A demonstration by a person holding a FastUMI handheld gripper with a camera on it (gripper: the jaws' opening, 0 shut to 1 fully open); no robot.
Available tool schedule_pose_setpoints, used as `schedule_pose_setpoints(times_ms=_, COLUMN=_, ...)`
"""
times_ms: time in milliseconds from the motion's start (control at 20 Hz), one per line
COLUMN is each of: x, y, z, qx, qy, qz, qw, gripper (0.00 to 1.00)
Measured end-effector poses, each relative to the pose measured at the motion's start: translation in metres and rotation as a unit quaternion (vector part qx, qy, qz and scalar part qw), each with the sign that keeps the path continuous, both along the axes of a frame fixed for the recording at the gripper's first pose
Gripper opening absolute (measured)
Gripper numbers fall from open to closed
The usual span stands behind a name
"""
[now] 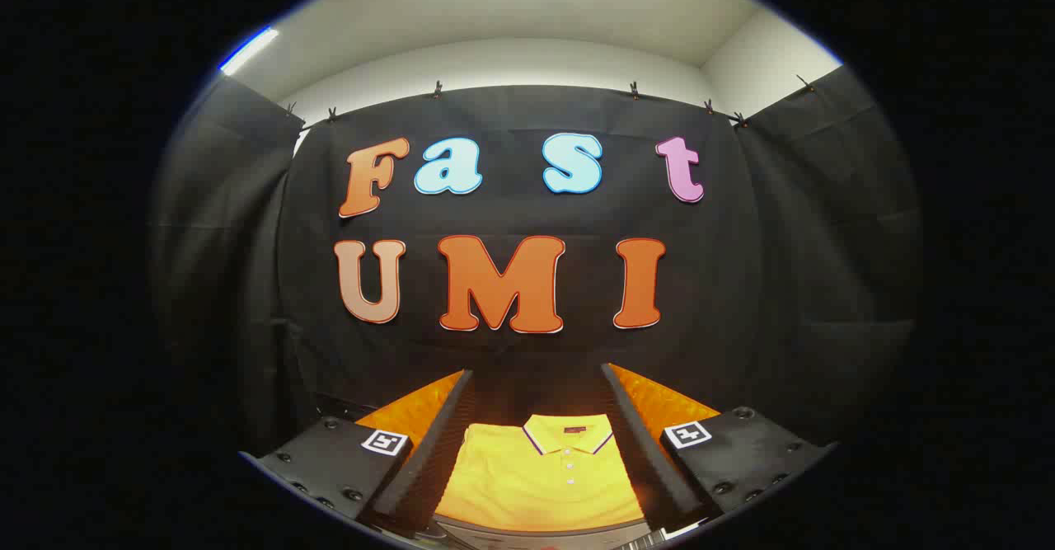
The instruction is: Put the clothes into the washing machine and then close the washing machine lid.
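Observation:
A folded yellow polo shirt (540, 472) with a dark-trimmed collar and a short button placket lies flat below me, its collar pointing toward the booth wall. My gripper (537, 381) hovers above it with its fingers (441, 430) spread wide apart, one on each side of the shirt, touching nothing. The shirt shows in the gap between the fingers. The surface under the shirt is hidden by it and by the gripper body.
A black cloth wall (527, 286) hangs straight ahead beyond the fingers, with more black cloth on both sides. White walls and ceiling lights sit above the cloth. A pale curved edge (536, 528) shows just under the shirt's near hem.

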State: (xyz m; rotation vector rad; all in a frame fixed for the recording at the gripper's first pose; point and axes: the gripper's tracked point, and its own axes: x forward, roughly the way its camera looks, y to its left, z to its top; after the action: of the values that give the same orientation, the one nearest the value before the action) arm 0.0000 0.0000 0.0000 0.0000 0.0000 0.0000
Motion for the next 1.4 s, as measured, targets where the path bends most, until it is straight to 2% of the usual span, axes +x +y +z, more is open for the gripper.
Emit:
schedule_pose_setpoints(times_ms=950, x=-0.005, y=-0.003, z=0.004, qx=-0.005, qy=-0.002, qz=-0.004, qw=1.000, gripper=0.97)
schedule_pose_setpoints(times_ms=1400, x=0.055, y=-0.029, z=-0.040, qx=0.004, qy=0.041, qz=-0.007, qw=0.999, gripper=0.97)
